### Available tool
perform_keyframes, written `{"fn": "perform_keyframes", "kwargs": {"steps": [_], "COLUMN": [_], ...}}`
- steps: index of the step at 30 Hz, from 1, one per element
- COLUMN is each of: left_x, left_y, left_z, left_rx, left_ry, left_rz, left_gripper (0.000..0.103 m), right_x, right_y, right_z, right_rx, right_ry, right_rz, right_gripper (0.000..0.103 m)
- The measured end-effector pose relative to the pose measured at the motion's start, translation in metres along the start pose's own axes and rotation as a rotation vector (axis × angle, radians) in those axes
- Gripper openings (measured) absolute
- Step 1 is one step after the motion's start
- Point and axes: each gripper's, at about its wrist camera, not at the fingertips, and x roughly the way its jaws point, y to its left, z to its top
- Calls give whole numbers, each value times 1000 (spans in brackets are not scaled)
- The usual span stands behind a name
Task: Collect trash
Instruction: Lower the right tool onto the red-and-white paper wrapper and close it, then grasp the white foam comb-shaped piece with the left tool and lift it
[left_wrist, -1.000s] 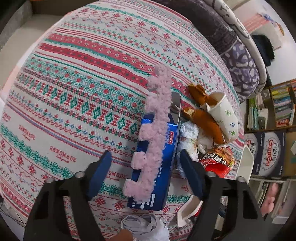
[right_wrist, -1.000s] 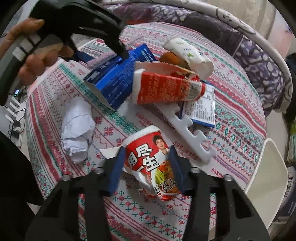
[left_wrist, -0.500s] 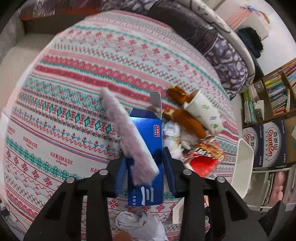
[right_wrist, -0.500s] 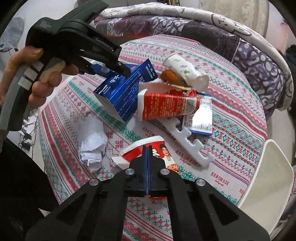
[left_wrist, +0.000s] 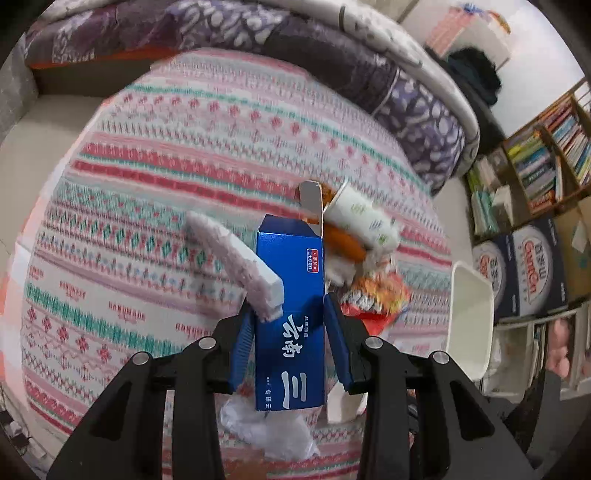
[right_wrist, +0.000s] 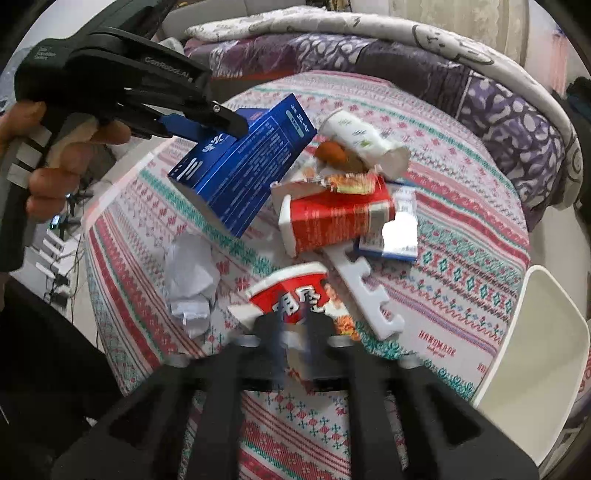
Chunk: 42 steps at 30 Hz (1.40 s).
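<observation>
On the tablecloth (right_wrist: 461, 280), "HANDMADE" lettering (right_wrist: 437, 350).

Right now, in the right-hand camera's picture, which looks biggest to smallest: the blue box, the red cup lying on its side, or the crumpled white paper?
1. blue box, though it is lifted nearer the camera
2. red cup
3. crumpled white paper

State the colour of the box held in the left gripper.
Glossy blue box with white lettering and a small red label, clearest in the left wrist view, clamped by the left gripper.
</observation>
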Motion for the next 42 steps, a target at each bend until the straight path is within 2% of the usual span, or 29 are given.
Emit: {"fn": "perform_keyframes", "kwargs": {"steps": [1, 2, 6, 9, 10, 11, 12, 15, 18, 19, 23, 27, 31, 34, 36, 38, 42], "left_x": [3, 6, 19, 26, 28, 29, 29, 27, 25, 25, 28, 30, 27, 14, 6, 10, 34], "left_y": [3, 6, 20, 37, 43, 48, 52, 65, 81, 86, 95, 97, 93, 94, 93, 88, 88], "left_z": [-3, -5, -10, -10, -10, -9, -8, -4, -1, 0, 5, 10, 12, 16, 18, 19, 11], "left_rx": [-4, -6, -17, -56, -73, -87, -101, -147, -197, -213, -233, -212, -176, -205, -205, -182, -117], "left_ry": [15, 32, 82, 109, 121, 128, 134, 145, 152, 150, 118, 74, 50, 7, -16, -2, 92], "left_rz": [0, 6, 40, 40, 36, 31, 23, 17, 30, 40, 98, 216, 300, 231, 231, 267, 328], "left_gripper": [37, 37, 38, 47, 58, 62, 66, 75, 76, 76, 76, 76, 76, 76, 76, 76, 75], "right_x": [1, 2, 11, 24, 29, 32, 35, 37, 33, 32, 23, 13, 10, 8, 7, 7, 8], "right_y": [2, 4, 8, 7, 8, 9, 10, 9, 6, 6, 9, 10, 5, 5, 7, 8, 7], "right_z": [-2, -3, -5, -5, -4, -4, -4, -2, 1, 3, 3, 4, 7, 7, 5, 5, 5], "right_rx": [-11, -21, -49, -55, -65, -74, -84, -85, -67, -62, -56, -39, -18, -7, -9, -8, -1], "right_ry": [0, -2, 13, 42, 52, 58, 66, 63, 50, 45, 21, -13, -24, -31, -34, -34, -28], "right_rz": [-6, -11, -46, -86, -96, -101, -110, -124, -109, -102, -83, -76, -73, -67, -65, -64, -71], "right_gripper": [53, 56, 62, 62, 59, 55, 38, 29, 21, 16, 15, 15, 15, 15, 15, 15, 16]}}
